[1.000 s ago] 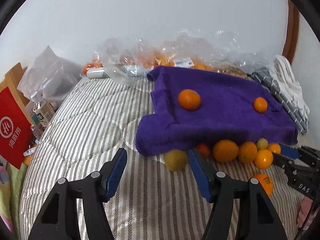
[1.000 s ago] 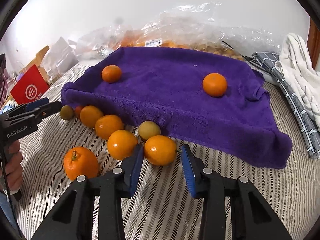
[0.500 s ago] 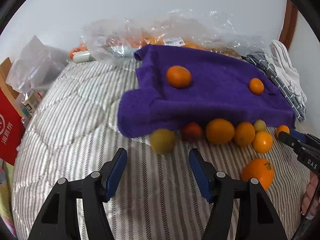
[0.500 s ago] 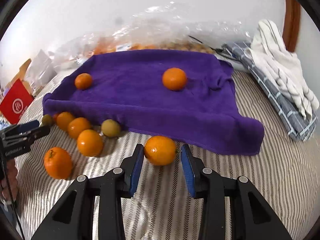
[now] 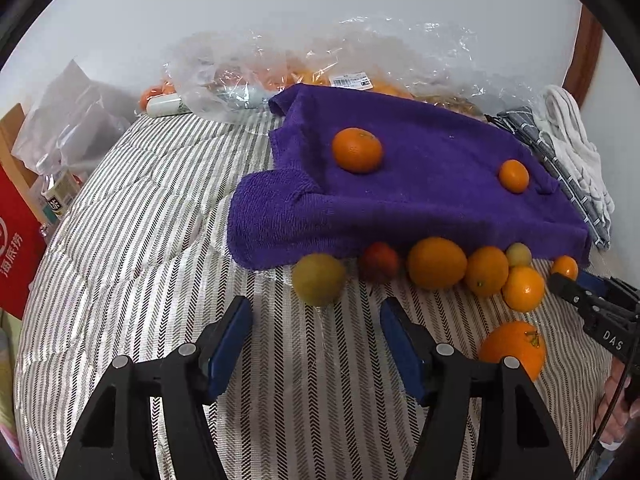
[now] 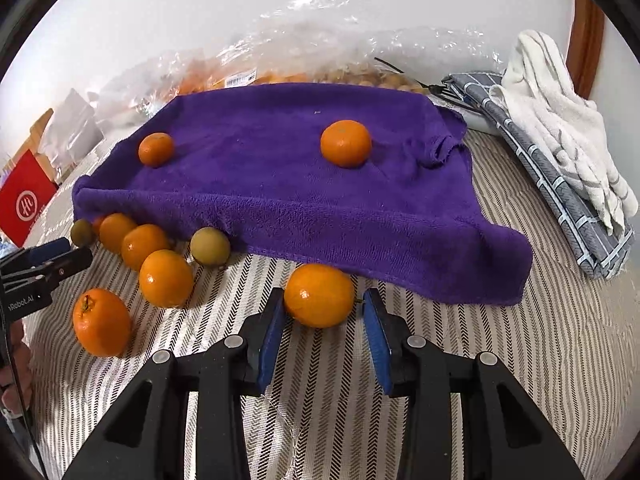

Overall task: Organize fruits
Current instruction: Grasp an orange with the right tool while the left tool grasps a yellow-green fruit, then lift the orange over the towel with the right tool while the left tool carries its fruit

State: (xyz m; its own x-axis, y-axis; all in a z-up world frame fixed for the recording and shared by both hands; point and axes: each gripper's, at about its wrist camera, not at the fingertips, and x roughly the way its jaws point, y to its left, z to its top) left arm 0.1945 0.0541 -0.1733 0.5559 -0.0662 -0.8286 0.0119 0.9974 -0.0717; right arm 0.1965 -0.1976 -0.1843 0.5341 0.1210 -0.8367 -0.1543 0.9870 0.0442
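A purple towel [image 5: 432,208] [image 6: 288,200] lies on the striped bed with two oranges [image 5: 357,149] [image 5: 513,176] on it. A row of oranges [image 5: 437,263] and a reddish fruit [image 5: 380,261] sits along its front edge. My left gripper [image 5: 315,320] has nothing between its fingers and its jaws are opening; a yellow-green fruit [image 5: 318,279] lies just beyond its fingertips. My right gripper [image 6: 324,300] is shut on an orange [image 6: 319,295] by the towel's front edge, away from the row [image 6: 166,278]. Another yellow-green fruit [image 6: 209,246] rests against the towel.
Clear plastic bags of fruit [image 5: 320,76] lie along the white wall behind the towel. Folded grey and white cloths [image 6: 560,152] sit at the right. A red bag [image 5: 16,248] and packets crowd the bed's left edge. A stemmed orange [image 5: 513,348] lies apart near the front.
My right gripper has shifted right with the orange between its fingers, away from the row. The left view has swung so the yellow-green fruit now lies centred ahead of its fingers.
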